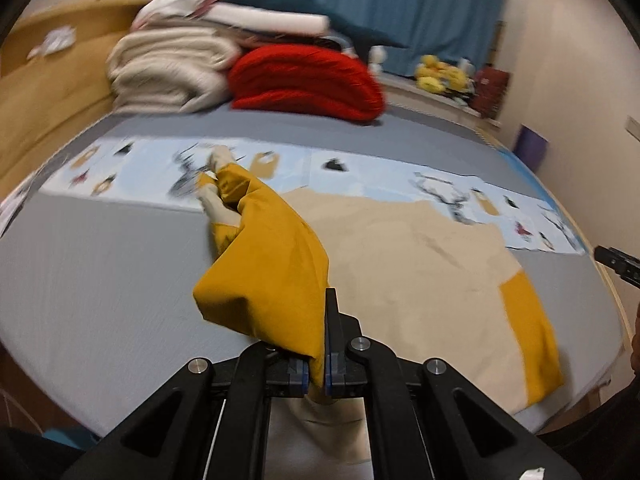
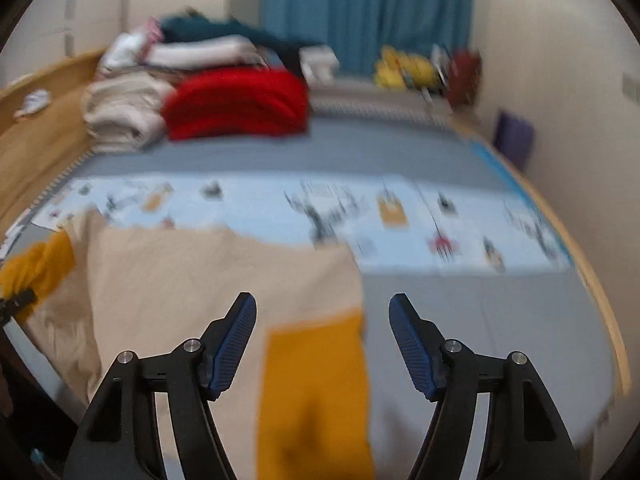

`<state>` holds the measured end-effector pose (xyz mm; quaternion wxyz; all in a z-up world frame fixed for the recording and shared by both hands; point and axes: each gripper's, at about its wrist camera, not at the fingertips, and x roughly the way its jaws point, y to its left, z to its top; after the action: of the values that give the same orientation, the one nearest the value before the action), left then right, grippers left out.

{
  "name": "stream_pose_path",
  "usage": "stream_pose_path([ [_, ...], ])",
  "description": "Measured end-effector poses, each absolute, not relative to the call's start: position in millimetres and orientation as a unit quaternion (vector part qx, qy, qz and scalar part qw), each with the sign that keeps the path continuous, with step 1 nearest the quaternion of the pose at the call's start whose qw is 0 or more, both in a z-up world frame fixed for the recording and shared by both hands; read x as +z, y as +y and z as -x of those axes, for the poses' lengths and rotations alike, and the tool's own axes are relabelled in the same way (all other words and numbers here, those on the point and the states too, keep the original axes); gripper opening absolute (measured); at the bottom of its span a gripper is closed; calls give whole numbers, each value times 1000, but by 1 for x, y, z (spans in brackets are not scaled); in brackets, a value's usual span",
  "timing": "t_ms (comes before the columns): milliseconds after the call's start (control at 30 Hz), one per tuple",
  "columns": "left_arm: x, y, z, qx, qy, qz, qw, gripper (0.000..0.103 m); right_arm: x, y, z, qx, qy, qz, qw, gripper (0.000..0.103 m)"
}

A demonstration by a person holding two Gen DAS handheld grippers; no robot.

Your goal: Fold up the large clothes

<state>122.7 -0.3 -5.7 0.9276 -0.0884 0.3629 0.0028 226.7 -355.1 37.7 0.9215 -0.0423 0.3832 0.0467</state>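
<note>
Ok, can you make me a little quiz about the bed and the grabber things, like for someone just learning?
1. True or false: the left gripper has its jaws shut on the mustard sleeve.
2. Pick one. The right gripper is: A) clamped on the red blanket, B) open above the other mustard sleeve, C) holding a yellow toy.
3. Fill the gap: the beige garment lies partly over a light ____ printed sheet on the grey bed.

Key: 1 true; 2 B; 3 blue.
</note>
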Motion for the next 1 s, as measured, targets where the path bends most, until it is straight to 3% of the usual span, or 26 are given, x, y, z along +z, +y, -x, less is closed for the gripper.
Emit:
stream_pose_path([
  [300,39,-160,-142,-146,343,8,928,1,38,-440,-201,36,385,-41,921,70],
  [433,12,-258,-146,-218,373,-50,900,1,33,-466,-198,51,395,-87,913,70],
  [567,-53,-324,-151,-282,467,-104,832,6,24,-472,-203,83,412,-112,900,70],
  [633,-71,-330,-151,-285,496,-122,811,18,17,-470,-207,96,423,-121,893,70],
  [667,-71,-324,-149,-292,501,-118,806,19,13,-469,-210,105,431,-125,888,70],
  [833,-34,-264,-138,-350,499,-53,791,48,-3,-453,-219,151,465,-141,861,70],
  [1000,-4,-184,-132,-323,467,-53,822,48,-23,-416,-225,184,512,-104,832,70],
])
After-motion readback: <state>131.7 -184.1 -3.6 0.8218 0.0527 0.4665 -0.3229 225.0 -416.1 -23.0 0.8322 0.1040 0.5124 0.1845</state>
